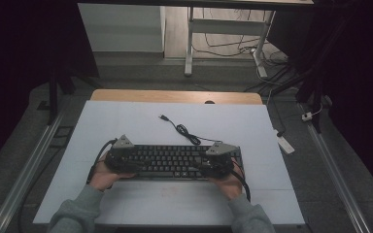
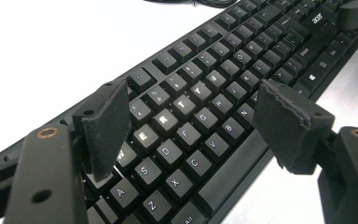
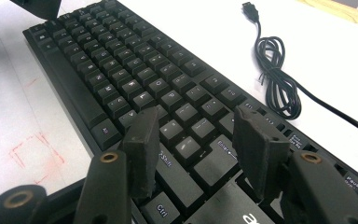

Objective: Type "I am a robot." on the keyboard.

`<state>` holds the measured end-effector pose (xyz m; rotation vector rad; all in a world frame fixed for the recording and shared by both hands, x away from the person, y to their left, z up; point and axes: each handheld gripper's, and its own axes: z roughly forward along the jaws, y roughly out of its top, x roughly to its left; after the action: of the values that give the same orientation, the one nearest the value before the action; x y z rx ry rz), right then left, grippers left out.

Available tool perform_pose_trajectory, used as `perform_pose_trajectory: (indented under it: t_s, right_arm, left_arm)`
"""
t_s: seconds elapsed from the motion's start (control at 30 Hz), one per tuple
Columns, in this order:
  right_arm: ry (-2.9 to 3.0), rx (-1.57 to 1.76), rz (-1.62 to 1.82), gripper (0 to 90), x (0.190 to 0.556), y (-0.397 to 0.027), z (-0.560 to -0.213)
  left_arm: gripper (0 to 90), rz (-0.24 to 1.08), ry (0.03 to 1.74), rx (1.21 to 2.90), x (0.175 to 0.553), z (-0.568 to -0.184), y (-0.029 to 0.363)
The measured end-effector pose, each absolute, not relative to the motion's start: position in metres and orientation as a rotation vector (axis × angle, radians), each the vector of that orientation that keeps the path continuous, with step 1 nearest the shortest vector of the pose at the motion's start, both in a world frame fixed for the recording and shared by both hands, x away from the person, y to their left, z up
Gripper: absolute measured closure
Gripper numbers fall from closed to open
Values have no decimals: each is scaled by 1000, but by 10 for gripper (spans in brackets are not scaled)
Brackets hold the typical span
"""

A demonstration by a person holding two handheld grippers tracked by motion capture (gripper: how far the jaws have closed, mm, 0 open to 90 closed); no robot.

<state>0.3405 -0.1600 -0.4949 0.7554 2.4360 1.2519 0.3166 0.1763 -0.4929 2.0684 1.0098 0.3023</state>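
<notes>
Forearms enter from 6 o'clock; left tongs (image 1: 126,162) and right tongs (image 1: 212,165) are held apart, gripping nothing, over opposite ends of keyboard (image 1: 175,160), long axis 9-to-3 on counter (image 1: 126,126).

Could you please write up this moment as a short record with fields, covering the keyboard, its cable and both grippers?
surface: white board on a wooden table
main object: black keyboard, lying flat, keys up
cable: keyboard cable, loosely coiled behind the keyboard, USB plug lying free
left gripper: open, jaws over the letter keys at the keyboard's left end, nothing between them
right gripper: open, jaws over the Shift and Enter keys
</notes>
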Motion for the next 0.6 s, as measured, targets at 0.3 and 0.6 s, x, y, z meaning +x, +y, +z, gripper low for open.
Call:
perform_pose_trajectory:
  t_s: [0.3,0.6]
  right_arm:
    - [2432,751,1254,513,341,-160,-495]
    - [2419,748,1271,514,342,-157,-491]
  left_arm:
    - [266,305,1007,2075,317,-493,177]
    - [263,304,1008,2081,317,-493,177]
